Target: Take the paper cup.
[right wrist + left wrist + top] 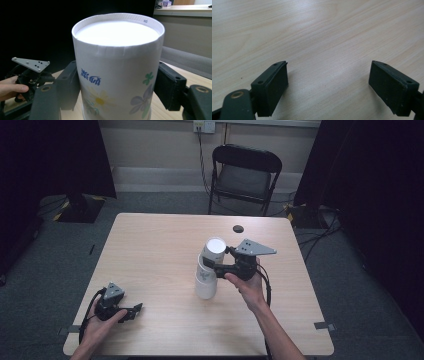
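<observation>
Fingers (pixel 68 87) of the right gripper (pixel 220 266) clamp an upturned white paper cup (pixel 117 67) printed with flowers and blue lettering, atop another cup (pixel 205 282); left gripper (pixel 328 85) gapes empty over the pale wooden table (pixel 150 250); beyond, 1 black folding chair (pixel 245 175)

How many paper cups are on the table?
2, it seems: an upside-down paper cup stands on the table, and a top cup, tilted, is held over it by the right gripper. More could be nested inside, hidden.

Dim room, soft shadows, perhaps slight blur
</observation>
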Available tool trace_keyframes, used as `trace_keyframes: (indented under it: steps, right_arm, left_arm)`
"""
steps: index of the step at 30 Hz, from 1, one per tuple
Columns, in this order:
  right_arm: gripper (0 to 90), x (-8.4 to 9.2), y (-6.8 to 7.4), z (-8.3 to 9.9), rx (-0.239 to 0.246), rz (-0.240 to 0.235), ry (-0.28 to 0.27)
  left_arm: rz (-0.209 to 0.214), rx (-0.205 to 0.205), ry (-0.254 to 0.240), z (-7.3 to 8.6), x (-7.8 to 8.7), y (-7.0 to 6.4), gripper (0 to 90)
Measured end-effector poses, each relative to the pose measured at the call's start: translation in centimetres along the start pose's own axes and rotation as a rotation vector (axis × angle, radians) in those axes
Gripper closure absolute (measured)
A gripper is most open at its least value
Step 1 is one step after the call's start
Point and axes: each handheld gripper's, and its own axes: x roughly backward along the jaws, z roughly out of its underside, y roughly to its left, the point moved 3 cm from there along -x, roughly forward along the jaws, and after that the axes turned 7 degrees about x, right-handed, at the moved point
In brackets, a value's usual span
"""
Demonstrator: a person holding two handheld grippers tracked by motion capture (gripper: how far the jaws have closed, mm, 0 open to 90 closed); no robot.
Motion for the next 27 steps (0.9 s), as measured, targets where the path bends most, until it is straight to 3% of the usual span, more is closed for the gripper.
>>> trace_keyframes:
  steps: [1, 7, 12, 13, 19, 21, 25, 27]
  right_arm:
    - [29.9, 0.2, 0.0, -0.3, -0.002, -0.004, -0.004]
    - [30.0, 0.9, 0.3, -0.8, -0.008, -0.011, 0.008]
    - [30.2, 2.1, 0.8, -1.3, 0.001, -0.008, 0.02]
    - [30.2, 2.4, 0.9, -1.4, 0.001, -0.004, 0.016]
    - [30.4, 4.1, 1.1, -1.6, -0.049, -0.003, 0.035]
    - [30.5, 4.5, 1.2, -1.4, -0.059, -0.008, 0.041]
    - [30.6, 5.3, 1.4, -1.0, -0.086, -0.013, 0.057]
    - [30.7, 5.7, 1.5, -0.8, -0.089, -0.015, 0.071]
  left_arm:
    - [0.007, 0.02, -0.01, -0.1, 0.3, 0.2, 16.7]
    - [0.011, 0.033, -0.065, -0.6, 1.0, 0.1, 17.4]
    - [0.039, 0.038, -0.119, -1.2, 1.8, -0.8, 17.9]
    - [0.048, 0.027, -0.149, -1.6, 2.2, -1.5, 19.3]
    - [0.105, 0.017, -0.219, -2.6, 3.0, -3.5, 25.7]
    - [0.114, -0.032, -0.256, -3.1, 3.5, -4.9, 25.7]
    - [0.14, -0.063, -0.28, -3.7, 3.8, -6.3, 26.8]
    - [0.167, -0.101, -0.29, -4.3, 4.0, -7.8, 28.0]
